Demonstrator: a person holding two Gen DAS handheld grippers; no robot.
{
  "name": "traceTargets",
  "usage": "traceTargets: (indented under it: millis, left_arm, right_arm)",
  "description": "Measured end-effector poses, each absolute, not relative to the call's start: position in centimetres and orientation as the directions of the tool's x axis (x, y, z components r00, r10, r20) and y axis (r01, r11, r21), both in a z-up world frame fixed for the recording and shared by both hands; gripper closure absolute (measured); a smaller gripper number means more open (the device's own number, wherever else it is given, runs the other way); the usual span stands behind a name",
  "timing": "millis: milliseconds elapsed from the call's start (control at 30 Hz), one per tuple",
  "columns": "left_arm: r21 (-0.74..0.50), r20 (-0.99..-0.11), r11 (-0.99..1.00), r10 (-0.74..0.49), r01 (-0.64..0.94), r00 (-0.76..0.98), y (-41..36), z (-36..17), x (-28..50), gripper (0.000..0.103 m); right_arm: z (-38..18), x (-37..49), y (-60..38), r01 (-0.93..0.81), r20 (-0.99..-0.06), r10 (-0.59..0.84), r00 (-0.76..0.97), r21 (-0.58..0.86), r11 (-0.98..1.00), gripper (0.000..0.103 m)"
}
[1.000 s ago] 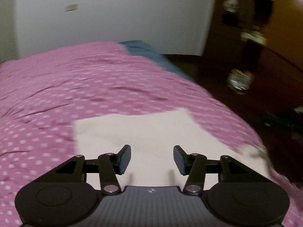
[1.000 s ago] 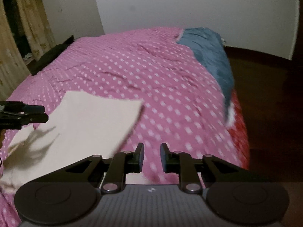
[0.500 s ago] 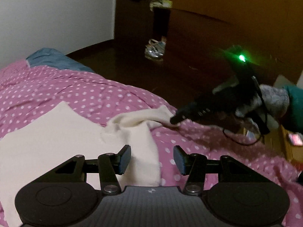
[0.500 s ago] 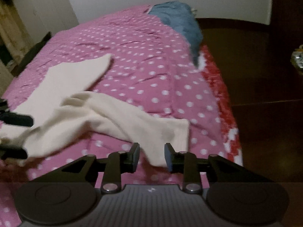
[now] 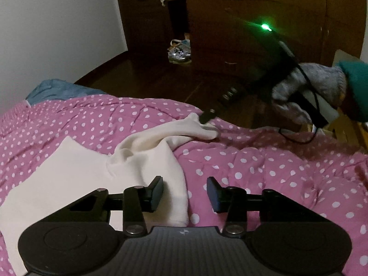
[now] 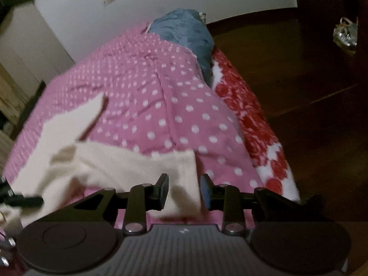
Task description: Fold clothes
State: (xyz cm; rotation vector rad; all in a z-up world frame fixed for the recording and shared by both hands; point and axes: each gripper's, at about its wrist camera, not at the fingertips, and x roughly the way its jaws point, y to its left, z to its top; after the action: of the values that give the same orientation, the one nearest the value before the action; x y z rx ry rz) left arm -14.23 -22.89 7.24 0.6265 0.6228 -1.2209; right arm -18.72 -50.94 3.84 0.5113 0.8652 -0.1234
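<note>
While only the left view shows a gloved hand [image 5: 308,92], both grippers' fingers straddle the cream garment [image 5: 96,172], ungripped.

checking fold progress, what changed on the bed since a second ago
The cream garment, flat a second ago, now has a sleeve pulled sideways across the quilt. Right gripper open at the cuff; left gripper closing over the other edge, not gripping. Blue cloth unmoved.

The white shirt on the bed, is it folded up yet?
Not yet. The white shirt lies partly flat, one sleeve stretched sideways and bunched across the pink blanket.
</note>
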Motion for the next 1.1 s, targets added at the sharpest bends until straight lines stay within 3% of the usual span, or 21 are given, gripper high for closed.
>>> traceTargets:
  millis: [233,367,533,767,900,1100]
  left_arm:
    - [0.095,-0.729,0.232,-0.645,0.968,0.226,-23.1,6.9,-13.5,0.069]
    - [0.100,-0.726,0.234,-0.648,0.967,0.232,-23.0,6.9,-13.2,0.082]
    - [0.069,-0.719,0.227,-0.663,0.971,0.206,-22.7,7.3,-12.9,0.095]
    - [0.013,-0.716,0.180,-0.685,0.984,0.135,-22.4,7.3,-13.0,0.097]
    - [-0.008,-0.712,0.162,-0.694,0.987,0.109,-22.3,7.3,-13.1,0.097]
    - [-0.001,-0.693,0.197,-0.707,0.980,0.142,-21.7,8.3,-12.7,0.094]
  right_arm:
    - [2.0,-16.4,-51.2,0.298,-0.755,0.127,0.644,0.400,0.867,0.073]
    - [2.5,-16.2,-50.7,0.281,-0.748,0.103,0.655,0.368,0.887,0.094]
    - [6.0,-15.1,-50.0,0.260,-0.702,-0.029,0.712,0.225,0.939,0.096]
    - [7.4,-11.2,-49.8,0.256,-0.680,-0.137,0.720,0.077,0.964,0.095]
    - [6.4,-10.6,-50.1,0.271,-0.691,-0.126,0.712,0.106,0.957,0.086]
    - [6.4,-12.4,-50.9,0.295,-0.699,-0.094,0.709,0.174,0.940,0.085]
